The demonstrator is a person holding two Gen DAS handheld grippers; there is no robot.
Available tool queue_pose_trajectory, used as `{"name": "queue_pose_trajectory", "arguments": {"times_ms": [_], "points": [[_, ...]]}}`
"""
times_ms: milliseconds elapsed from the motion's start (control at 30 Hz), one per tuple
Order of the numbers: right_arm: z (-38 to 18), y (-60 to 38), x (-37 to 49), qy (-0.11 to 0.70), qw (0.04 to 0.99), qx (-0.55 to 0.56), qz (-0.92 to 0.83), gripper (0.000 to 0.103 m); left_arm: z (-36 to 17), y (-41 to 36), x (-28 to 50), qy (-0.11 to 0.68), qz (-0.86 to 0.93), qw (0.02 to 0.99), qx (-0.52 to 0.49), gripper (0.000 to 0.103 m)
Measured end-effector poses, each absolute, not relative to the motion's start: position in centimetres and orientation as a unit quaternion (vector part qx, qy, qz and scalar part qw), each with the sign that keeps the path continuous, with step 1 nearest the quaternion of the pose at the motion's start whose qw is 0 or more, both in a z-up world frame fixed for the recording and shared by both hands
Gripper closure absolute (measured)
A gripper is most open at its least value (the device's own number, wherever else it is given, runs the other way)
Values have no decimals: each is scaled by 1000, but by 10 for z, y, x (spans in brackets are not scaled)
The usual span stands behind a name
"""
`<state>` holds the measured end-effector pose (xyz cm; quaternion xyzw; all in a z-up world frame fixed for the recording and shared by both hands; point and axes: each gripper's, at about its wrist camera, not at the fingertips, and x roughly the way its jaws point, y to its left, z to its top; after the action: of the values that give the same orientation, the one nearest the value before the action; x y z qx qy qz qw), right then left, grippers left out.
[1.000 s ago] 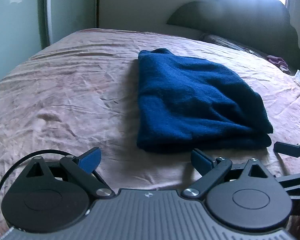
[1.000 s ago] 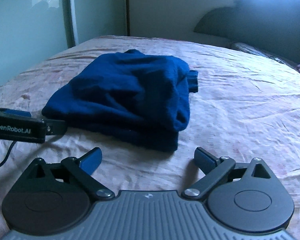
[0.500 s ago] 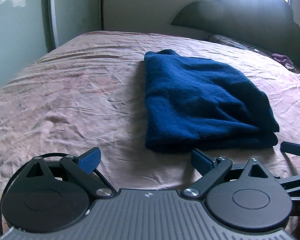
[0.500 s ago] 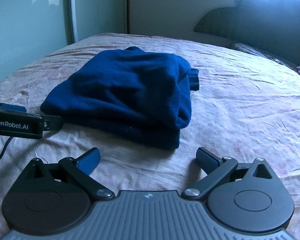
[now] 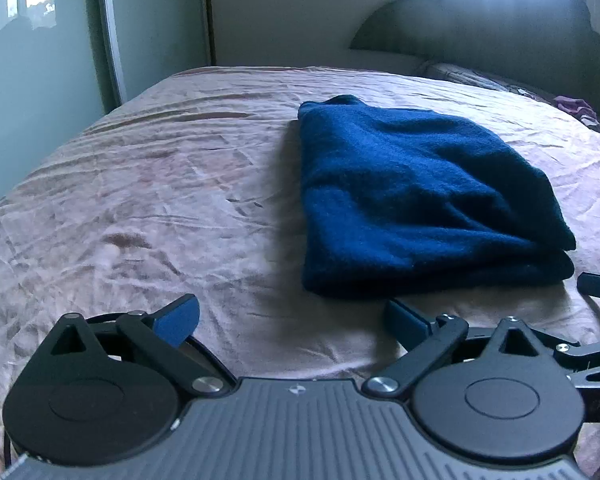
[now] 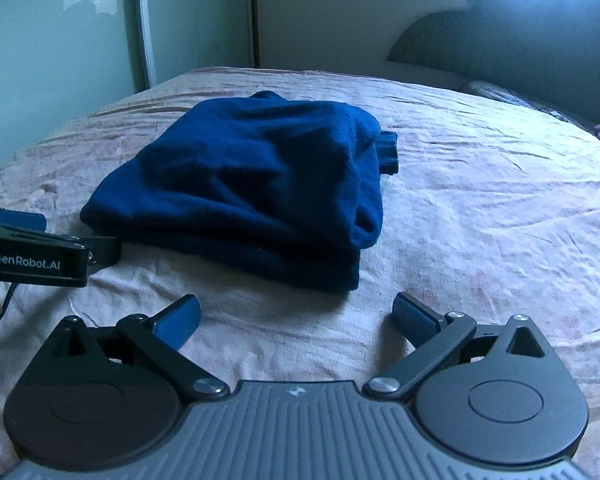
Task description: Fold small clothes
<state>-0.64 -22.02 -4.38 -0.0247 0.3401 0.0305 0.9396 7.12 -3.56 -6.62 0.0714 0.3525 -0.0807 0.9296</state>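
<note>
A dark blue knitted garment [image 5: 416, 200] lies folded in a thick stack on the pink bedsheet [image 5: 160, 208]. In the right wrist view the same garment [image 6: 260, 192] shows a ribbed cuff [image 6: 388, 152] poking out at its far right side. My left gripper [image 5: 292, 320] is open just short of the garment's near edge, holding nothing. My right gripper [image 6: 296, 316] is open too, a little back from the fold. The left gripper's body [image 6: 32, 256] sits at the left edge of the right wrist view.
A dark headboard [image 5: 500, 28] rises at the far end of the bed, with a patterned pillow [image 5: 476, 76] and a purple cloth [image 5: 576, 106] near it. A mirrored wardrobe door [image 6: 60, 40] stands on the left. Wrinkled sheet spreads left of the garment.
Both grippers have drawn back slightly from the folded garment, and the left view has shifted so the garment sits further right. The garment itself has not moved.
</note>
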Motion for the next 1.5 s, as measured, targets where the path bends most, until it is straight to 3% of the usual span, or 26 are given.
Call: {"name": "queue_pose_trajectory", "arguments": {"times_ms": [1500], "points": [[-46,-219,-3,340,940,-17,21,0,-75,-36,70,341,-86,934,62,0]]}}
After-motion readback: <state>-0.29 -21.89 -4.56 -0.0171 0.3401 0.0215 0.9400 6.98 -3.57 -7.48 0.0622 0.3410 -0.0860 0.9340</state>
